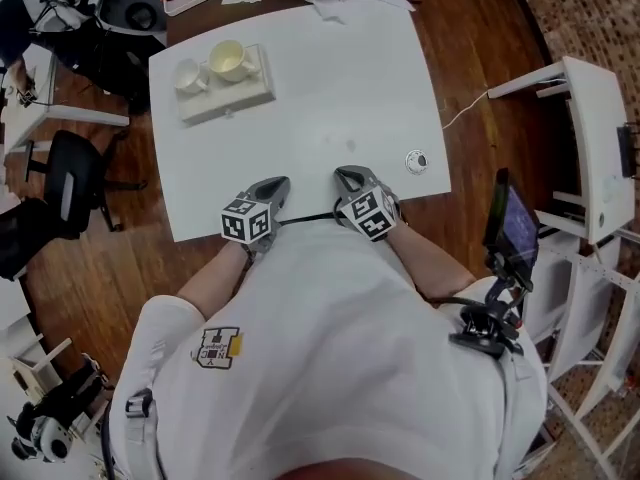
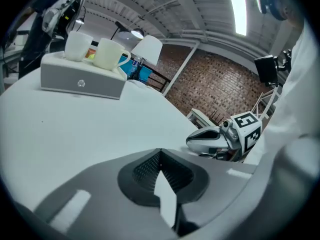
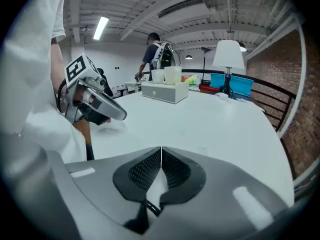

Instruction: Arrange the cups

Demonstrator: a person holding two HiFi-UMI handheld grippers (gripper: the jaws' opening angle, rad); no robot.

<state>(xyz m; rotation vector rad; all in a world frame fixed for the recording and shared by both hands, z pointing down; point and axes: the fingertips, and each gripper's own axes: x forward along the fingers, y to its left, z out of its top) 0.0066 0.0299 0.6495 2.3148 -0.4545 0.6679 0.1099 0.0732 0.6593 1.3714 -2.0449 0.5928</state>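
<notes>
A box (image 1: 225, 103) is placed at the far left corner of the worktop (image 1: 330, 98), and on it the left cup (image 1: 190, 76) and the right cup (image 1: 230, 60) are set side by side, just beside each other. A small round object (image 1: 417, 162) is laid near the worktop's near right corner, well apart from the box. The left gripper (image 1: 275, 186) and the right gripper (image 1: 347, 178) are held side by side at the middle of the near edge, while a chair (image 1: 72, 183) is stood on the floor to the worktop's left and a rack (image 1: 595, 118) to its right.
</notes>
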